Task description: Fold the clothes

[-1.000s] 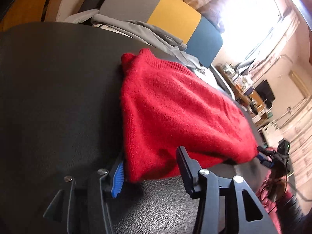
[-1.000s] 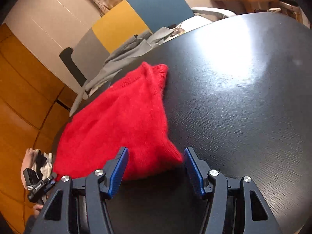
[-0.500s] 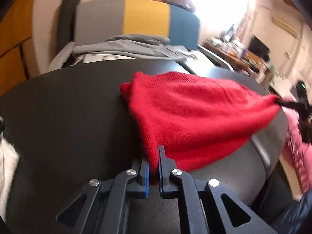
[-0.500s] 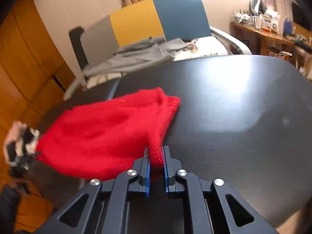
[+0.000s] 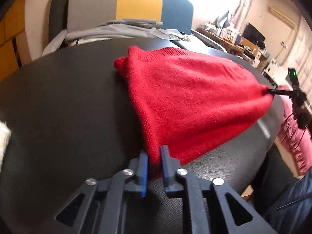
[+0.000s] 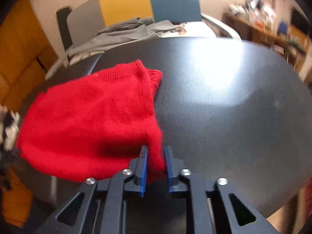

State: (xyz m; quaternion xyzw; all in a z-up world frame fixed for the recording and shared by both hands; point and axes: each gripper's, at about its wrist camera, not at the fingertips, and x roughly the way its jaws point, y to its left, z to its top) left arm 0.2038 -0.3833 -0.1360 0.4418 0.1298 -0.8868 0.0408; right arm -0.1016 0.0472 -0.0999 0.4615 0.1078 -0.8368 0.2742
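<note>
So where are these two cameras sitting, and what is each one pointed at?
Left wrist: rides the left tongs, looking down their fingers across the red sweater on the black table; the right tongs show far off, gripping another corner.
Right wrist: rides the right tongs, looking over the same sweater; its own fingers pinch a corner.
Both share the sweater, table, grey clothes and the chair.

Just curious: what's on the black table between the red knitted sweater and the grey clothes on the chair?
Nothing: bare black table separates red knitted sweater from grey clothes, seen in the right wrist view.
</note>
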